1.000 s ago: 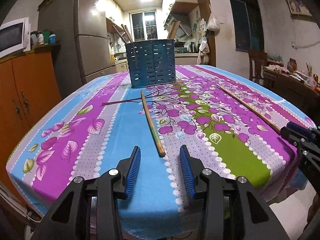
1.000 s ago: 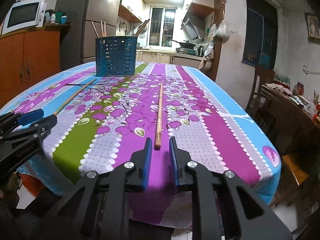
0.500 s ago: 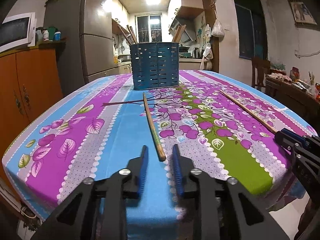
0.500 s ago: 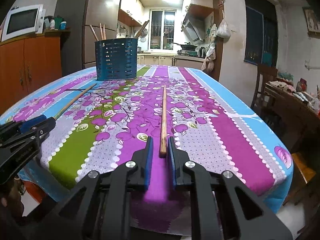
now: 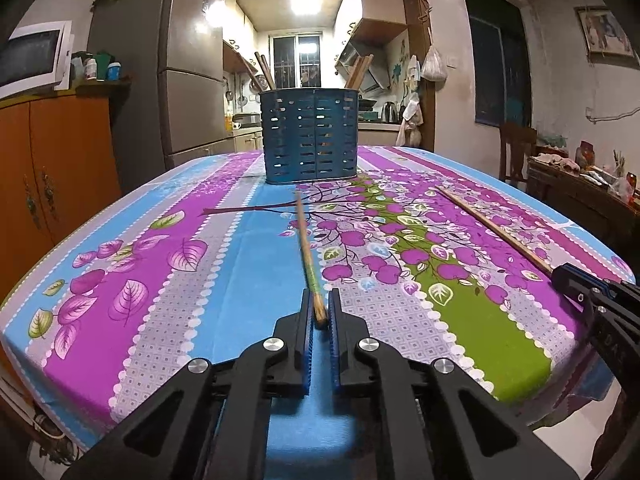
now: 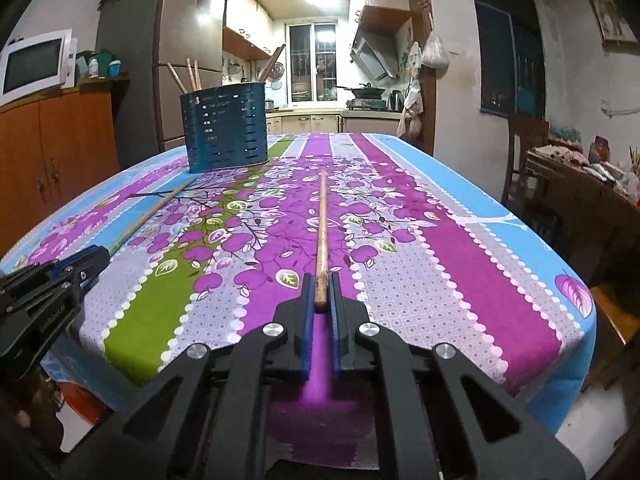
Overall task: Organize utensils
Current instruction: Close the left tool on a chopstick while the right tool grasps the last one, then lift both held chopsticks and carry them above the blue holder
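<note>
Now, from the left wrist view, the left gripper (image 5: 320,312) has just been closing, and its blue fingers (image 5: 306,320) pinch the near end of a green-tipped chopstick (image 5: 306,248). That chopstick runs away over the floral bench (image 5: 160,264) toward the blue slotted utensil holder (image 5: 310,136), which stands at the far middle with several wooden sticks leaning out of it. At the right edge the right gripper (image 5: 560,272) meets the near end of a second wooden chopstick (image 5: 488,228) lying diagonally on the cloth.

From the right wrist view, the right gripper (image 6: 320,296) has also just been closing; its fingers (image 6: 335,300) are pressed on the near end of the plain wooden chopstick (image 6: 322,232), which points straight toward the far end. The utensil holder (image 6: 224,132) stands far left. At the near left, the left gripper (image 6: 100,254) grips the green-tipped chopstick (image 6: 152,212).
</note>
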Available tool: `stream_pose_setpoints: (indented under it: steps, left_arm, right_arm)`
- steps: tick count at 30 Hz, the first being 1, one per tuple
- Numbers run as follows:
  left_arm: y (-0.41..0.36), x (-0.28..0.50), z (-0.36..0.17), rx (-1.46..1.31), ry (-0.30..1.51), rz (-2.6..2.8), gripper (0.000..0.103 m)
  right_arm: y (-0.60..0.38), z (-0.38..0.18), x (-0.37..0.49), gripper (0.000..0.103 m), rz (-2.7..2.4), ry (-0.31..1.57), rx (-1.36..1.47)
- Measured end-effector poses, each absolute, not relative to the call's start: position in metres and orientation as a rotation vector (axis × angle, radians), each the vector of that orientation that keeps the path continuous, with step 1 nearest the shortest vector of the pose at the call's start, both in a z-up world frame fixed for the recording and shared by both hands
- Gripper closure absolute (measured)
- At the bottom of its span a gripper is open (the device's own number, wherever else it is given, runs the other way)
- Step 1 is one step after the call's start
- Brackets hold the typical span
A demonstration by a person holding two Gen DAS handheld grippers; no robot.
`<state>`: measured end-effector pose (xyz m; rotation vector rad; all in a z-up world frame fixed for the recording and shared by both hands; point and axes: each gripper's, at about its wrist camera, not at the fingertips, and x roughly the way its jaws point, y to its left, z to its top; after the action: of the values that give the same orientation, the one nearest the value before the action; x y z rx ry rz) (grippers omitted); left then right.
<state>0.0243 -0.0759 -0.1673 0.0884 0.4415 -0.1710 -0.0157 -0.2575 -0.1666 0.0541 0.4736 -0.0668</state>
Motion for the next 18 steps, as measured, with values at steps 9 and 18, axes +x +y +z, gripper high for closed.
stream_pose_setpoints:
  steps: [9, 18]
  left_arm:
    - [-0.056, 0.025, -0.137, 0.077, 0.435, -0.134, 0.096]
    - [-0.044, 0.016, -0.071, 0.128, 0.358, -0.146, 0.096]
  right_arm:
    - [-0.253, -0.142, -0.016, 0.098, -0.054, 0.471, -0.01]
    - [-0.247, -0.078, -0.017, 0.098, 0.035, 0.388, -0.082]
